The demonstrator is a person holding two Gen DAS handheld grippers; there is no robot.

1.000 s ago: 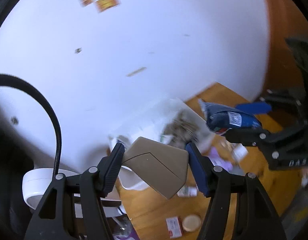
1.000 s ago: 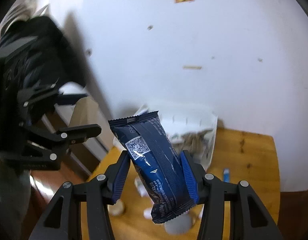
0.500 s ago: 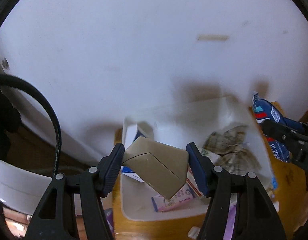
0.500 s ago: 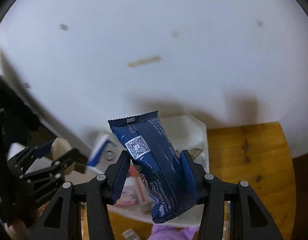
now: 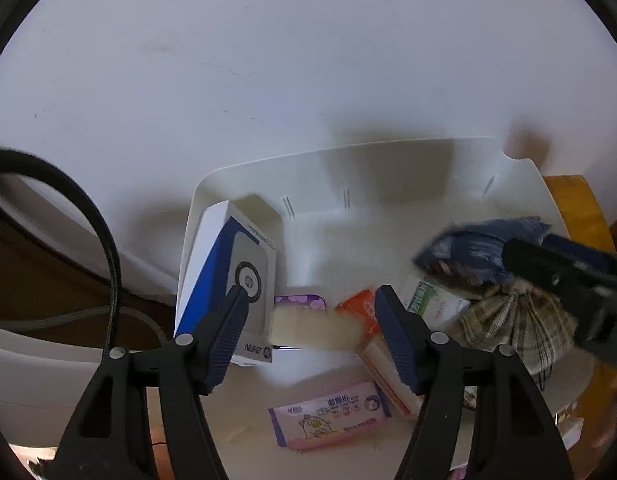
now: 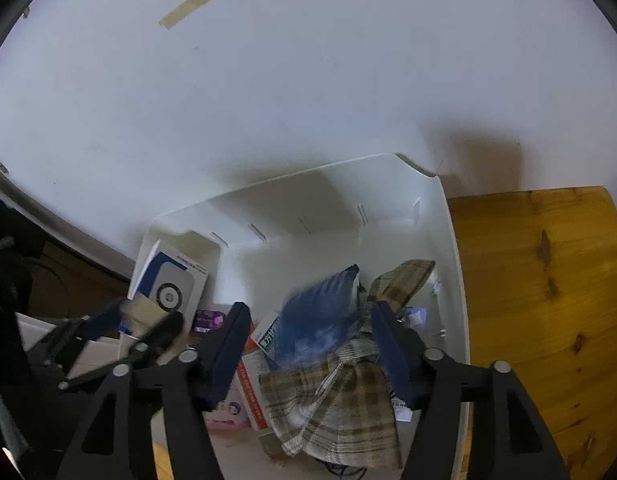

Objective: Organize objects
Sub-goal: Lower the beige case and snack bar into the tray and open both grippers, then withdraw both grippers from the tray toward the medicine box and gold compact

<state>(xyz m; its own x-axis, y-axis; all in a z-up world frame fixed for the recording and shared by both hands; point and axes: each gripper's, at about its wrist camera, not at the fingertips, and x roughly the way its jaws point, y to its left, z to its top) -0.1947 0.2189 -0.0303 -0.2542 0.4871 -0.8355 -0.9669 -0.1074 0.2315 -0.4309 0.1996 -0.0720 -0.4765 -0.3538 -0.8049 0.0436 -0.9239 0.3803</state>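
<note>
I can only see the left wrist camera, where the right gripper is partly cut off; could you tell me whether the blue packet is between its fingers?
Observer: Yes. In the right wrist view the blue packet hangs, blurred, between the fingers of the right gripper. Its jaws are opening and neither pad presses on it.
Operator: Thank you. What lies under it?
Observer: The plaid cloth, inside the white bin.
Operator: And to the right of the bin?
Observer: A broad wooden tabletop with dark knots.
</note>
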